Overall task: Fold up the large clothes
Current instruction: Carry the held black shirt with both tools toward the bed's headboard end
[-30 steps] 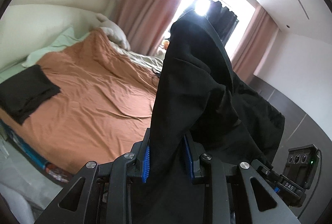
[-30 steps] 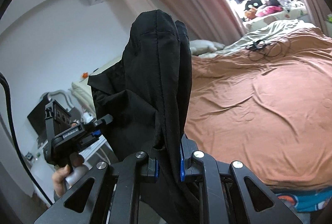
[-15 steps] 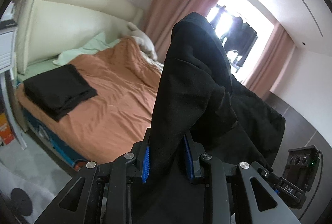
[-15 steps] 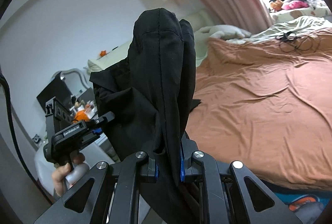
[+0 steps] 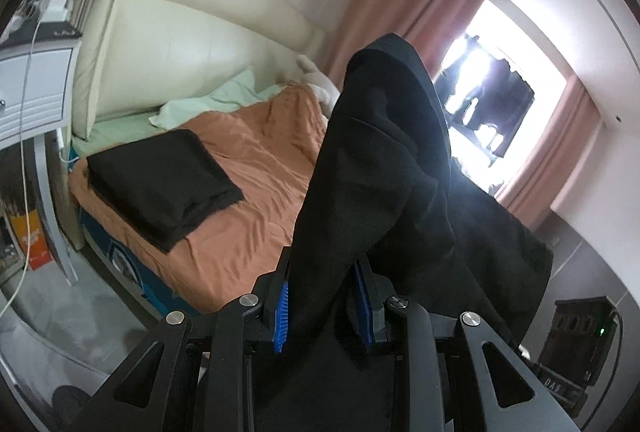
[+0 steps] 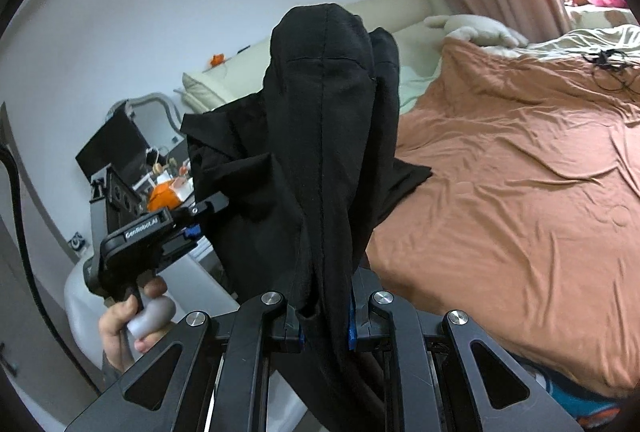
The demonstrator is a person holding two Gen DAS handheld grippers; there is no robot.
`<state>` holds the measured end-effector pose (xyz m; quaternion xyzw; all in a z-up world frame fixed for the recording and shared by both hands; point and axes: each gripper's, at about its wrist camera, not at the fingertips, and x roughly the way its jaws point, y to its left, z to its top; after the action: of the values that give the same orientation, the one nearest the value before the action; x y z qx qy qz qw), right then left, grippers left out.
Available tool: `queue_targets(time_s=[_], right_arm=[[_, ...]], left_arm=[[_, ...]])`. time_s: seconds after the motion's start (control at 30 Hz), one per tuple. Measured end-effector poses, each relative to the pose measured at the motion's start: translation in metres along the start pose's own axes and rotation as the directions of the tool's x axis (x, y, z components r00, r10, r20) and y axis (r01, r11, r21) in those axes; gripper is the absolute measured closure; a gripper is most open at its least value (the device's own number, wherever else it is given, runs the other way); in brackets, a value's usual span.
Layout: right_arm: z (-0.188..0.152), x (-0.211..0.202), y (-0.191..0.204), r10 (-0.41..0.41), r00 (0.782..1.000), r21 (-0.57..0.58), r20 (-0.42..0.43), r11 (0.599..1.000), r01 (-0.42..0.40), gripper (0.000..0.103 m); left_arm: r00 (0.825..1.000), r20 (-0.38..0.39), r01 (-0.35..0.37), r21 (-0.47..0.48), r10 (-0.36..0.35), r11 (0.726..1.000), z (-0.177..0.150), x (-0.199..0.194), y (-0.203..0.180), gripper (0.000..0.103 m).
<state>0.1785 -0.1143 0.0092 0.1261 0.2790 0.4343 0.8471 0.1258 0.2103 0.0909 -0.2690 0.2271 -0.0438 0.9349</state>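
Evidently the black garment [image 5: 384, 168] is carried in the air beside the bed [image 5: 256, 168], gripped at two points so its bulk hangs clear for laying out. The left claw [image 5: 322, 306] is clamped on a thick bunch of the cloth; the right claw [image 6: 322, 326] is nearly closed, pinching a seamed fold. The fabric stands up ahead of each claw and drapes down, its long axis running between the two. A folded black garment [image 5: 160, 180] already lies near the headboard [image 5: 192, 60].

A home bedroom: a bed [image 5: 248, 168] with an orange cover, a padded headboard [image 5: 192, 56] and pink curtains [image 5: 404, 8].
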Motion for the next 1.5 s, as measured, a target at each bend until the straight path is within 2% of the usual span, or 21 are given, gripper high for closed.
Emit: queue_targets(time_s=[0.3, 0.47, 0.77, 1.03, 1.23, 1.5], right_arm=[[0.02, 0.073, -0.005, 0.032, 0.997, -0.008, -0.076, 0.999, -0.033, 0.088], [0.04, 0.117, -0.003, 0.065, 0.991, -0.012, -0.116, 0.998, -0.067, 0.088], [0.087, 0.2, 0.017, 0.105, 0.981, -0.059, -0.164, 0.991, -0.116, 0.088], [0.123, 0.277, 0.059, 0.17, 0.961, -0.125, -0.218, 0.972, -0.2, 0.088], [0.135, 0.324, 0.088, 0.198, 0.949, -0.172, -0.244, 0.954, -0.244, 0.088], [0.134, 0.376, 0.083, 0.224, 0.937, -0.107, -0.269, 0.96, -0.26, 0.088]], left_arm=[[0.999, -0.007, -0.051, -0.053, 0.05, 0.997, 0.032, 0.036, 0.052, 0.075], [0.998, 0.0, -0.06, -0.073, 0.061, 0.996, 0.064, 0.053, 0.085, 0.075], [0.996, 0.018, -0.09, -0.047, 0.091, 0.995, 0.127, 0.074, 0.133, 0.075], [0.986, 0.057, -0.153, -0.017, 0.154, 0.988, 0.185, 0.066, 0.174, 0.075], [0.976, 0.073, -0.207, 0.006, 0.206, 0.978, 0.222, 0.063, 0.198, 0.075], [0.964, 0.052, -0.263, 0.076, 0.259, 0.962, 0.244, 0.093, 0.206, 0.075]])
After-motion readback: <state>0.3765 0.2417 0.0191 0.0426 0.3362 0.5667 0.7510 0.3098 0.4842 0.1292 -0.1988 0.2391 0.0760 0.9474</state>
